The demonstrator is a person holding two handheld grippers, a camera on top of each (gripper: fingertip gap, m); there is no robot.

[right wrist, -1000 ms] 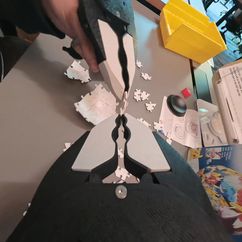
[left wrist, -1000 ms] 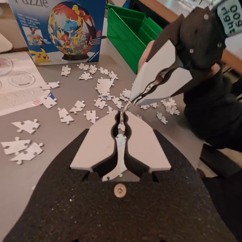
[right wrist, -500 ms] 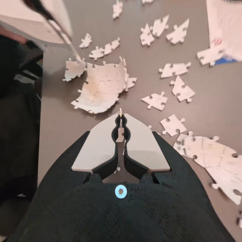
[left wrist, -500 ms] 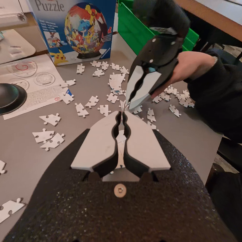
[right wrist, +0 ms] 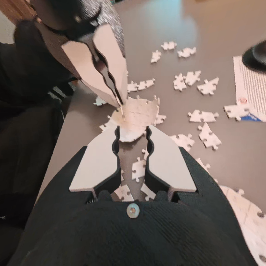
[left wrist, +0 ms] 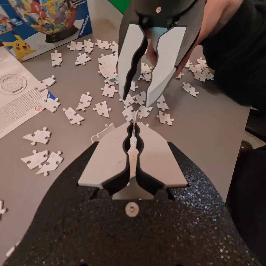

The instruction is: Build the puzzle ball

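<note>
My left gripper (left wrist: 134,125) is shut on a white puzzle piece (left wrist: 136,115), held edge-on and sticking out past the tips. In the right wrist view the left gripper (right wrist: 120,105) comes in from the upper left, and its piece (right wrist: 122,112) touches a curved assembled puzzle section (right wrist: 141,113) lying on the grey table (right wrist: 187,28). My right gripper (right wrist: 133,128) is open and empty, its fingertips on either side of the near edge of that section without pressing it. In the left wrist view the right gripper (left wrist: 136,100) hangs open above loose pieces.
Several loose white pieces (left wrist: 102,108) are scattered over the table. A puzzle box (left wrist: 43,21), a printed sheet (left wrist: 14,93) and a green bin (left wrist: 116,5) stand beyond. A black dome stand (right wrist: 254,57) and a larger assembled section (right wrist: 244,215) lie to the right. The table edge (right wrist: 60,129) runs on the left.
My right gripper was shut with a thin piece at its tips and has opened wide. My left gripper stays shut on its piece and now touches the curved section.
</note>
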